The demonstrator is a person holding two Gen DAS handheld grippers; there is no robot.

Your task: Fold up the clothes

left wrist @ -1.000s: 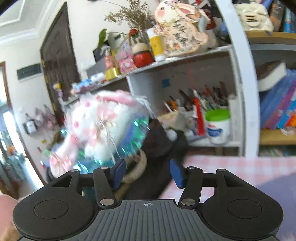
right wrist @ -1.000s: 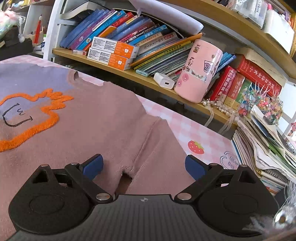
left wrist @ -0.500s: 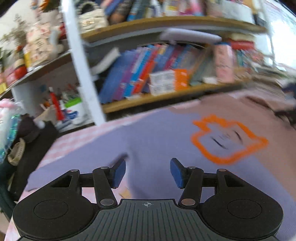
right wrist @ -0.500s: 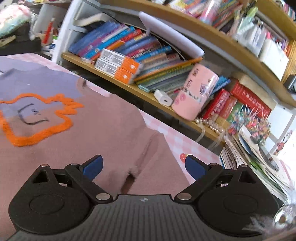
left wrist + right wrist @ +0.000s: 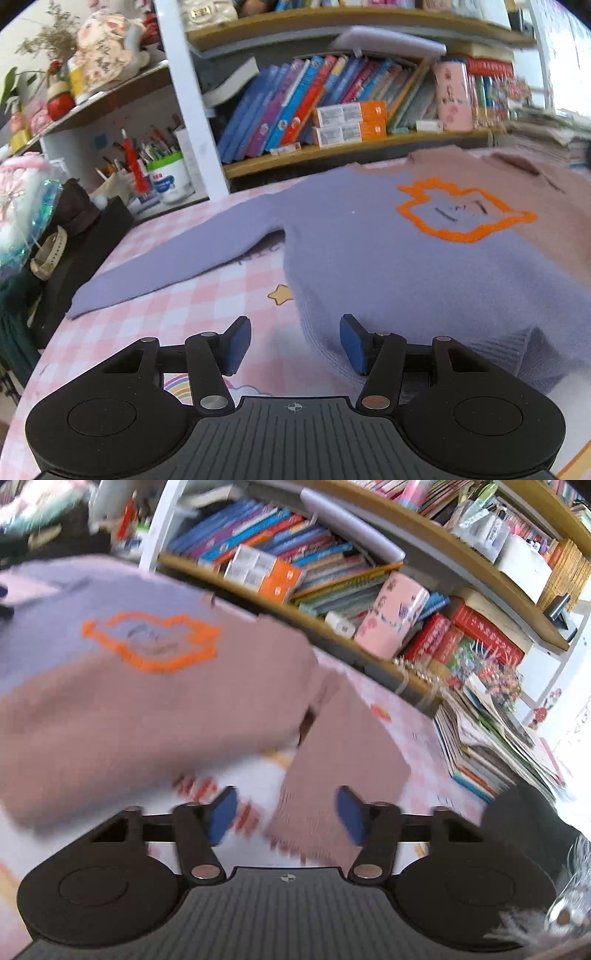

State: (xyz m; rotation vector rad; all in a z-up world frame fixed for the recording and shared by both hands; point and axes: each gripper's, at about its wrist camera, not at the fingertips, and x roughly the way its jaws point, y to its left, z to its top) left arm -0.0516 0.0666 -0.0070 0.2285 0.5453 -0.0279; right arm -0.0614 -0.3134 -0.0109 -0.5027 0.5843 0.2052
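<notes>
A two-tone sweater (image 5: pixel 406 258) is spread flat on the pink checked tabletop (image 5: pixel 192 306); the left gripper (image 5: pixel 295 341) is held at its hem corner, jaws parted, nothing gripped; the right gripper (image 5: pixel 286 814) is held over the brown sleeve (image 5: pixel 347 746), jaws likewise parted and empty.

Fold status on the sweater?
Done: nothing folded; the sweater lies flat, purple sleeve spread out. In hand: left gripper open at the hem corner, right gripper open over the brown sleeve cuff. Left: every fold.
</notes>
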